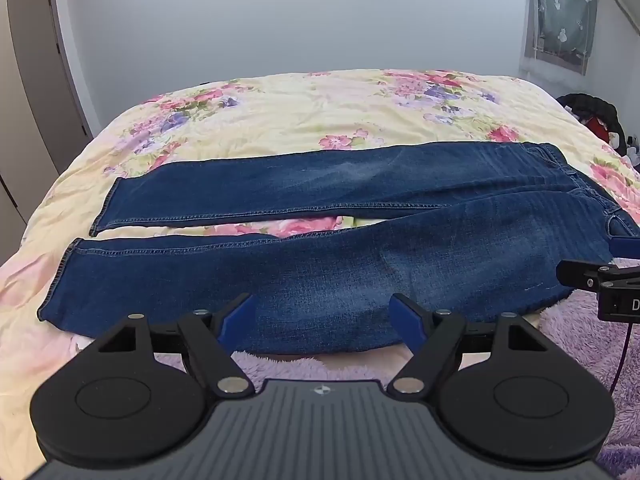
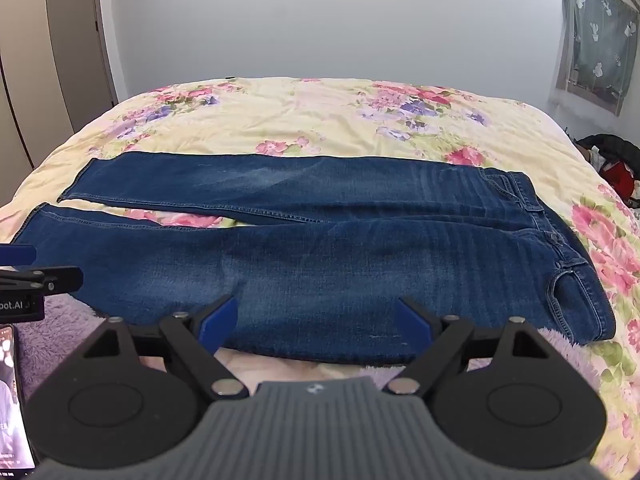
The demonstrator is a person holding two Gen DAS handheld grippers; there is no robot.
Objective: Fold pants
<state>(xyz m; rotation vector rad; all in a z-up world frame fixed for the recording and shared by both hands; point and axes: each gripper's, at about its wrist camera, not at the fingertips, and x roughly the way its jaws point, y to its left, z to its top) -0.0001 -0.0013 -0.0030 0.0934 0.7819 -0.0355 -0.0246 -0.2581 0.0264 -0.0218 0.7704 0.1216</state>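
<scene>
Pants of dark blue denim [image 1: 340, 240] were spread flat across the frame's middle on the floral quilt [image 1: 320, 108]. Left gripper [image 1: 322, 320] and right gripper [image 2: 318, 322] were held wide apart, empty; the near edge should be pinched evenly.

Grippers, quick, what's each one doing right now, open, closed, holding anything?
Left gripper: open, holding nothing, poised over the near leg of the blue denim jeans.
Right gripper: open, holding nothing, above the same jeans.

Dark blue denim pants [image 1: 320, 248] lie on a pale yellow, pink-flowered quilt [image 1: 304, 108].
</scene>
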